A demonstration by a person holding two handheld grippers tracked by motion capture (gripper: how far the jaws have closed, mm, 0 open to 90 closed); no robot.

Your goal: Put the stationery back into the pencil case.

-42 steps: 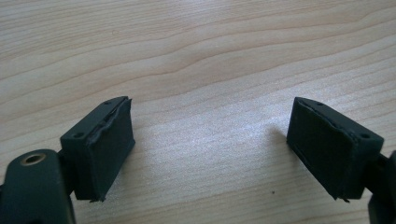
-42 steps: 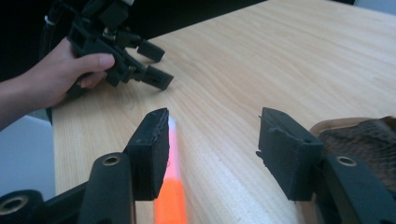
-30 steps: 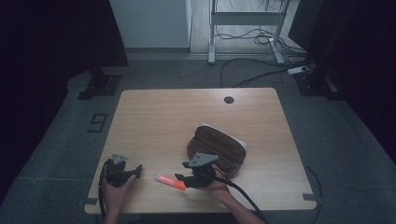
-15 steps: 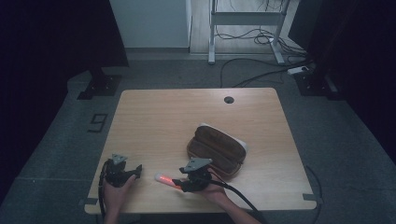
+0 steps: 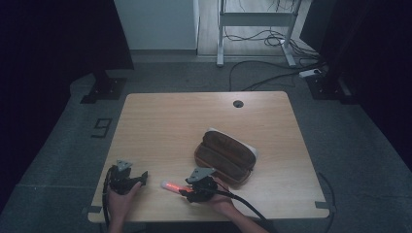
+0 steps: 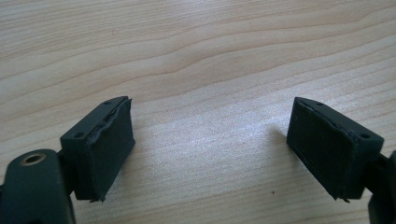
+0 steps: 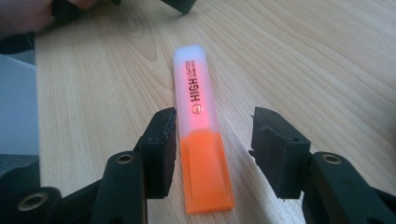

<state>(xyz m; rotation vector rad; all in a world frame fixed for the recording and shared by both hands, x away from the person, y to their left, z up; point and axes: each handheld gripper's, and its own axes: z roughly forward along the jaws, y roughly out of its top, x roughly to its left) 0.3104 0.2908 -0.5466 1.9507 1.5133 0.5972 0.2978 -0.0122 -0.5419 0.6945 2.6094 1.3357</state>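
Observation:
An orange highlighter (image 5: 171, 186) with a translucent cap lies flat on the wooden table (image 5: 170, 126) near its front edge. My right gripper (image 5: 188, 190) is open around the highlighter's orange end. In the right gripper view the highlighter (image 7: 198, 140) rests against one jaw, with a gap to the other, between the open right gripper (image 7: 217, 140). My left gripper (image 5: 138, 177) sits low at the front left, to the left of the highlighter. In the left gripper view the left gripper (image 6: 210, 140) is open over bare wood.
A brown pencil case (image 5: 226, 156) lies open just right of centre, behind my right gripper. A round cable hole (image 5: 238, 104) sits near the far edge. The table's front edge is close under both hands. Cables and desk legs are on the floor behind.
My right gripper has shifted slightly left and toward the front edge, staying at the highlighter. The left gripper has stayed in place.

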